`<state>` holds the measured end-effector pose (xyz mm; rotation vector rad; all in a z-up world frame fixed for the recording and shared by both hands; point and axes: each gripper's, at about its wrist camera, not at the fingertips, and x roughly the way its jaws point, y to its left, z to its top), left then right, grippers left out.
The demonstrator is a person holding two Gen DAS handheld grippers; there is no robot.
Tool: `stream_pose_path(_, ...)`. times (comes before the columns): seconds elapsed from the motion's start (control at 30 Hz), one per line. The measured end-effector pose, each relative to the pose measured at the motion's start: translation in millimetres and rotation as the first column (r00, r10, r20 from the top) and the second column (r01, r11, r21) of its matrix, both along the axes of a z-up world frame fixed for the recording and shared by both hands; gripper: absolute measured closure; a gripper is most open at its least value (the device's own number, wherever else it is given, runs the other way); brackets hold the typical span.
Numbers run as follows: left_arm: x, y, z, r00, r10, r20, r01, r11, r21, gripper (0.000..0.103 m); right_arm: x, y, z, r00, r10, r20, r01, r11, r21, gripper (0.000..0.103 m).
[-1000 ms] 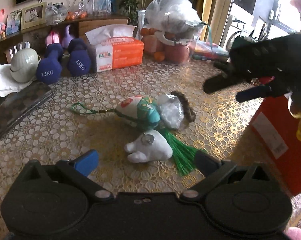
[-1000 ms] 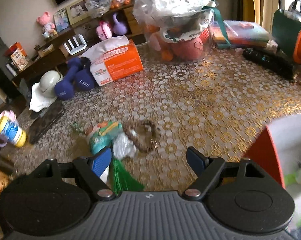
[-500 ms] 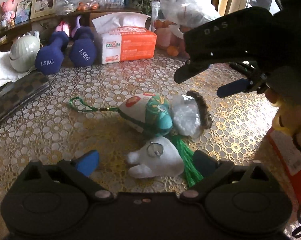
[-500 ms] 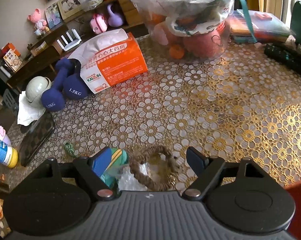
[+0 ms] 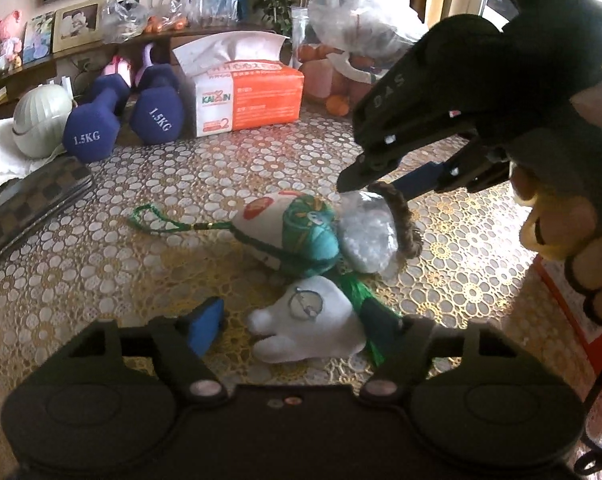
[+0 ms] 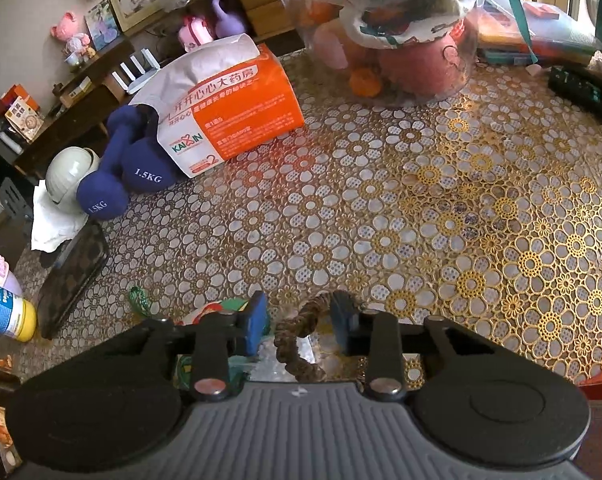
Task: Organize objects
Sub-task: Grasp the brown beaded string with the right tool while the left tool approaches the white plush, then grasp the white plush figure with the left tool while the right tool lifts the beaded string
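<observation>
- Braided brown bracelet (image 6: 301, 332) stands between the right gripper (image 6: 299, 320) fingers, which are narrowed around it but not visibly clamped; clear packet (image 5: 367, 236) beneath
- left gripper (image 5: 297, 326) spread wide, white plush (image 5: 309, 330) at its 12 o'clock; table (image 6: 421, 208) underneath

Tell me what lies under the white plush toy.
The white plush toy lies on the gold-flowered tablecloth, overlapping the green tassel that emerges at its right side. How far the tassel runs beneath it is hidden; nothing else shows underneath.
</observation>
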<state>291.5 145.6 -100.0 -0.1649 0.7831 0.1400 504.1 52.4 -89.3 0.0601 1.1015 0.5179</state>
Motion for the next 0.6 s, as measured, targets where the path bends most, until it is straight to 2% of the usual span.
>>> stream_pose_path(0.1,0.0,-2.9,0.0,1.000,-0.007,0.005,0.007,1.000,0.010,0.044,-0.2,-0.5,-1.8,1.000,-0.008,-0.017,0.008,1.000,-0.005,0.069)
stream_pose_path(0.23,-0.2,-4.0,0.1,1.000,-0.009,0.007,0.009,1.000,0.010,0.045,-1.9,-1.4,-2.9,1.000,-0.014,-0.021,0.014,1.000,-0.008,0.075)
stream_pose_path(0.4,-1.1,-2.3,1.9,1.000,-0.004,0.003,0.004,1.000,0.001,0.048,-1.2,-6.9,1.4,0.999,-0.031,-0.026,0.032,0.999,0.031,0.093)
stream_pose_path(0.6,-7.5,3.5,8.8,1.000,0.000,-0.002,0.000,1.000,-0.023,0.053,-6.6,-18.1,9.3,0.999,-0.048,-0.023,0.050,0.995,0.083,0.094)
